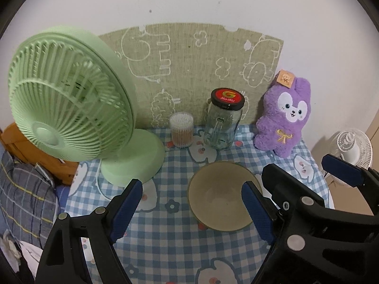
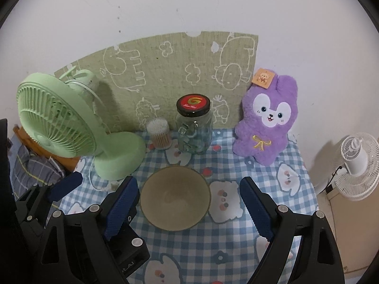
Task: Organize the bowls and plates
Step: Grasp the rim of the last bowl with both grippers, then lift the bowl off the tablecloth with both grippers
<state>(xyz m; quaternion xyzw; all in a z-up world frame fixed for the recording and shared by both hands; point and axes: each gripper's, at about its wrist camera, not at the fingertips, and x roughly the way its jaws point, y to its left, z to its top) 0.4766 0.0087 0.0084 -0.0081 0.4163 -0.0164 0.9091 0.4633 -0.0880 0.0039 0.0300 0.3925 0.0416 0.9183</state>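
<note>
Both claws stand wide, nothing between the pads of either. Right claw (image 2: 188, 209) is angled down over the bowl (image 2: 175, 197), which lies between its fingers in the right wrist view but is not touched. Left claw (image 1: 191, 209) sits just beside it; in the left wrist view the bowl (image 1: 223, 195) lies toward its right finger, with the right claw's black frame crowding in from the right.

The bowl is olive-tan, empty, upright, near the middle of the bench (image 2: 194, 243) on the blue checked cloth. No plate is visible in either view.

Behind the bowl: glass jar (image 2: 194, 127) with red-and-black lid, a tub of cotton swabs (image 2: 159, 133), green fan (image 2: 59, 123) at left, purple plush rabbit (image 2: 267, 120) at right.

Judgement: approach step, grasp not yet made. The next move calls for one claw to come down over the bowl's rim or straddle it, then close. The two claws are close together, so they risk fouling each other.
</note>
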